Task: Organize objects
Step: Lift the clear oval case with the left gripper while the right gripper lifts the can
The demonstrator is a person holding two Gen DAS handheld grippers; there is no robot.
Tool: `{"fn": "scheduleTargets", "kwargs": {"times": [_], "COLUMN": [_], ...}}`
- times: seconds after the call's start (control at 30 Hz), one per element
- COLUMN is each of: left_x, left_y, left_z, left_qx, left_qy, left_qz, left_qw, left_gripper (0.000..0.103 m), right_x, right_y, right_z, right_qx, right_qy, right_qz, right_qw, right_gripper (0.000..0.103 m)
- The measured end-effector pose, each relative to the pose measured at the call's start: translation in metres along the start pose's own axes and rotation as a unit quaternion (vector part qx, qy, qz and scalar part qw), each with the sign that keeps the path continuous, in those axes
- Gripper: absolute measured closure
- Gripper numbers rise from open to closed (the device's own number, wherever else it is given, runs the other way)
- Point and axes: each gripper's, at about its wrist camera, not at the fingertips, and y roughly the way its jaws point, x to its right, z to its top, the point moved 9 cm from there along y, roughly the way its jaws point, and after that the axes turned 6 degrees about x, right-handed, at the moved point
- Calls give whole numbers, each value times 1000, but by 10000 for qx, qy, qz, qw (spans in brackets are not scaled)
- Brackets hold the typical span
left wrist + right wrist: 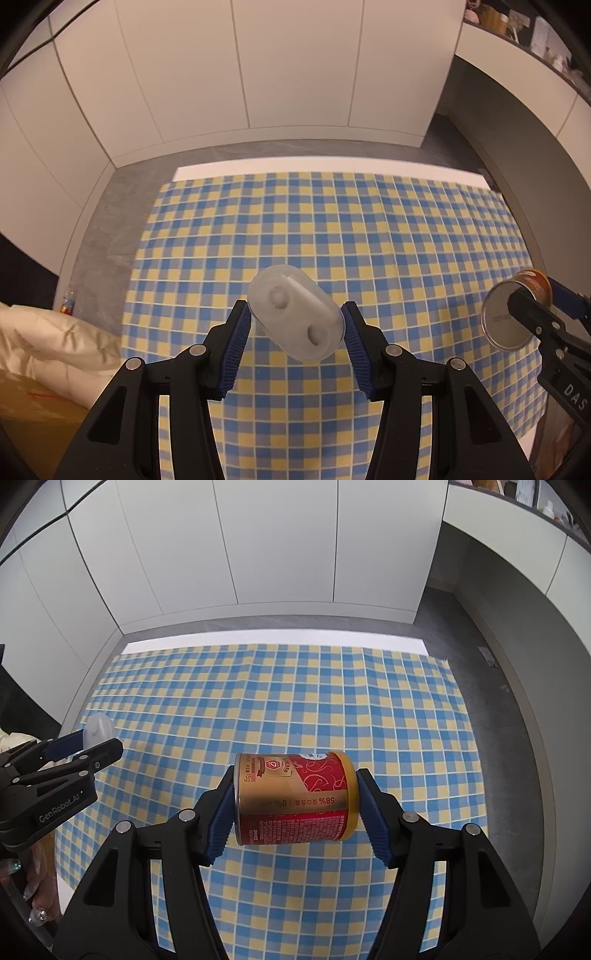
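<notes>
My left gripper is shut on a translucent white plastic case, held tilted above the blue and yellow checked cloth. Its blue pads press the case's two sides. My right gripper is shut on a red and gold can, lying sideways between the pads and lifted off the cloth. In the left wrist view the can shows its metal end at the right edge, in the right gripper. In the right wrist view the left gripper with the case is at the left.
The cloth covers a white table that stands on a grey floor before white cabinet doors. A cream cushion and a cardboard box lie at the left. A hand with decorated nails shows at lower left.
</notes>
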Motion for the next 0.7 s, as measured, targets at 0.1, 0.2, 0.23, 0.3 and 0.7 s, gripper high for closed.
{"fn": "scheduleTargets", "kwargs": {"times": [0.1, 0.2, 0.23, 0.3, 0.7], "left_x": [-5, -15, -17, -20, -23], "left_y": [-16, -40, -49, -64, -158], "left_z": [11, 25, 30, 38, 83], "left_qx": [98, 207, 241, 291, 729], "left_qy": [-105, -219, -254, -275, -370], "left_qz": [49, 55, 76, 144, 187], "left_qw": [9999, 9995, 9994, 9991, 9965], "left_gripper": [52, 52, 52, 52, 52], "right_x": [-3, -5, -6, -8, -20], "right_y": [-16, -33, -39, -54, -155], "right_z": [10, 24, 28, 39, 98], "right_qx": [99, 177, 203, 286, 785], "right_qy": [-40, -62, -78, -116, -271], "right_qz": [-37, -64, -65, -75, -96], "right_qw": [9999, 9998, 9997, 9995, 9965], "right_gripper": [39, 39, 39, 39, 39]}}
